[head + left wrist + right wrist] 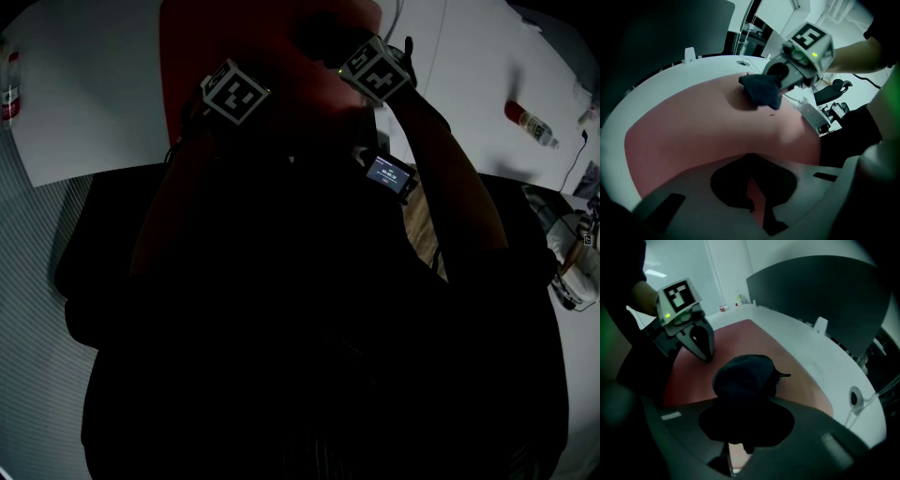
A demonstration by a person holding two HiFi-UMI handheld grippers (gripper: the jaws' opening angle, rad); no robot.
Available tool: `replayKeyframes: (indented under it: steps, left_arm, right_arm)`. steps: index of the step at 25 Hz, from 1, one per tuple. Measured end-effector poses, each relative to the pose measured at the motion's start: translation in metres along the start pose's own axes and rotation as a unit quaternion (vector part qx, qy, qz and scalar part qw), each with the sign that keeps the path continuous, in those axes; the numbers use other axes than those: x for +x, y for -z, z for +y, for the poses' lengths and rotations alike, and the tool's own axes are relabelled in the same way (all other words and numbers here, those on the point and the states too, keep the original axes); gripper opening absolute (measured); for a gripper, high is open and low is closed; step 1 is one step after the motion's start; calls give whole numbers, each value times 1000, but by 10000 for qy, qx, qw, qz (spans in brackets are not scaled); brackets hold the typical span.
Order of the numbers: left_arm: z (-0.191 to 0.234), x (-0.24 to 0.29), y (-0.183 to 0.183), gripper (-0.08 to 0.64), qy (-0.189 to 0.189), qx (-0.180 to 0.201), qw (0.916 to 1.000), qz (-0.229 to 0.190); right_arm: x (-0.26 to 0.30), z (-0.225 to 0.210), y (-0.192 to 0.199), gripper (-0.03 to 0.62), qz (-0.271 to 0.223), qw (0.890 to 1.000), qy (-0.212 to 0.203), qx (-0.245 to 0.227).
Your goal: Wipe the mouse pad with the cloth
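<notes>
Cloth [743, 376] on mouse pad [693, 126] — right hand-held gripper [774, 86]

The head view was very dim: the person [309, 309] was only a black shape, and just the far table [84, 94] got pale light. Both gripper views were dim too, with strong bending at the edges and black corners. A green glow tinted one side of each. The cloth [743, 376] showed no detail, and near parts were blurred.
</notes>
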State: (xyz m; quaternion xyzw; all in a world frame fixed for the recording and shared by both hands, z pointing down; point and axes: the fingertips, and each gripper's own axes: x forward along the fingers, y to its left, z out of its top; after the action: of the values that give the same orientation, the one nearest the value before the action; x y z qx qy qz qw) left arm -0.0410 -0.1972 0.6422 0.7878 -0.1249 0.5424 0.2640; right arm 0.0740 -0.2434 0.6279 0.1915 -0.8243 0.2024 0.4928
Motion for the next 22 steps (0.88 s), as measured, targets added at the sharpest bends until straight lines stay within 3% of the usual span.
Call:
replayKeyframes:
  steps: [4,7,11,13,15,18,20,22]
  left_arm:
    - [3,0,1,8,-13,-21,10000,17]
    - [2,0,1,8,-13,-54,10000,15]
    - [6,0,2,8,-57,-89,9999,6]
    - [5,0,2,8,-87,-122,9999,-6]
    - [3,0,3,8,-111,-152,9998,-29]
    - [1,0,2,8,-91,-205,9997,-68]
    - [1,0,2,8,-64,-232,9997,-70]
    - [1,0,1,8,-54,-220,9997,-38]
  right_arm:
    - [14,65,-6,69,60,9945,-603,-851]
    - [26,109,-10,69,-6,9869,-1095,-1182]
    - [28,112,-14,68,72,9807,-1254,-1497]
    - [27,101,-9,69,130,9784,-1083,-1756]
    - [25,73,-2,69,245,9825,-757,-1682]
    - [10,0,5,71,429,9948,-8,-925]
    - [-1,-44,10,71,505,9968,459,-411]
    - [-7,-62,13,71,554,9962,662,-81]
